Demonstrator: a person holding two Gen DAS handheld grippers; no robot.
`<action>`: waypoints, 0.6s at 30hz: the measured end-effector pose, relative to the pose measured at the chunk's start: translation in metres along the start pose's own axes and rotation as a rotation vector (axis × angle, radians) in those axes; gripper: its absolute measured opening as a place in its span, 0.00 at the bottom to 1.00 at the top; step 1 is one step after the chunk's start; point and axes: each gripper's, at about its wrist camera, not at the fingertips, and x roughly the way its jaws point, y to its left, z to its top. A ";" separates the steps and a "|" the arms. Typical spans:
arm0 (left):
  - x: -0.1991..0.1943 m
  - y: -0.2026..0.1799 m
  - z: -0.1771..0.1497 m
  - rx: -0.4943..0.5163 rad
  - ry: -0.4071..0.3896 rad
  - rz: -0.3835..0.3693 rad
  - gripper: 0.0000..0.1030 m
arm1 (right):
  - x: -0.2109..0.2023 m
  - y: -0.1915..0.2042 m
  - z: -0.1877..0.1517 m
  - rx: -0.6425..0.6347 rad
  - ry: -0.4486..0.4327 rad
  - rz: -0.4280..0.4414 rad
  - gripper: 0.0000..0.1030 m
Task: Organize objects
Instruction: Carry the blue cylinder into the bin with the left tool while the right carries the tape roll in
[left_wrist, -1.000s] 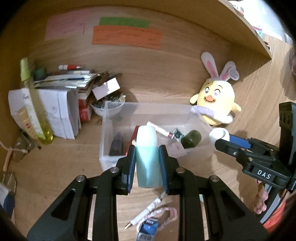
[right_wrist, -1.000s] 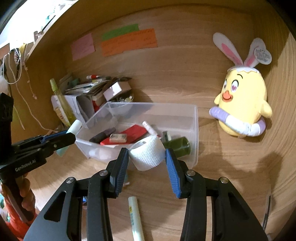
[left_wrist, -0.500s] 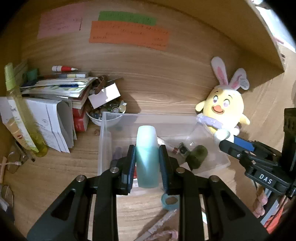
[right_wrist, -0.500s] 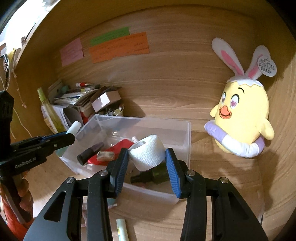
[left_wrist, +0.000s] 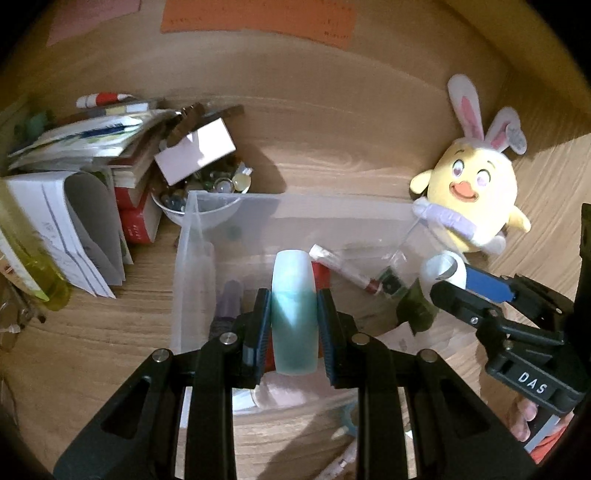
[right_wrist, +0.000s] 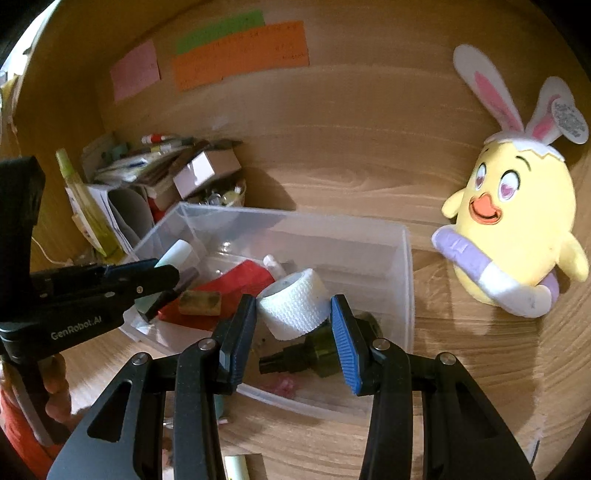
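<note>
Left gripper (left_wrist: 294, 319) clamped narrow on pale teal bottle (left_wrist: 294, 295), right gripper (right_wrist: 293, 317) wider on white gauze roll (right_wrist: 293, 304), both above crowded clear bin (right_wrist: 404, 280); risk: releasing high, either could bounce off contents and roll over the wall

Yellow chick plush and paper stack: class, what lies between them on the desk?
The clear bin, seen in both wrist views.

The wooden bench (right_wrist: 461, 354) carries a clear plastic bin (right_wrist: 404, 288). Beside it sit a plush chick (right_wrist: 517, 236) and stacked papers (left_wrist: 74, 221).
</note>
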 end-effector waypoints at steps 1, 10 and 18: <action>0.003 0.000 0.001 0.003 0.007 0.001 0.24 | 0.004 0.000 -0.001 0.002 0.008 0.003 0.37; 0.016 0.000 0.000 0.011 0.048 -0.021 0.24 | 0.025 0.005 -0.003 -0.014 0.057 0.011 0.37; 0.006 -0.002 -0.004 0.029 0.032 -0.015 0.36 | 0.033 0.004 -0.006 -0.017 0.080 0.001 0.37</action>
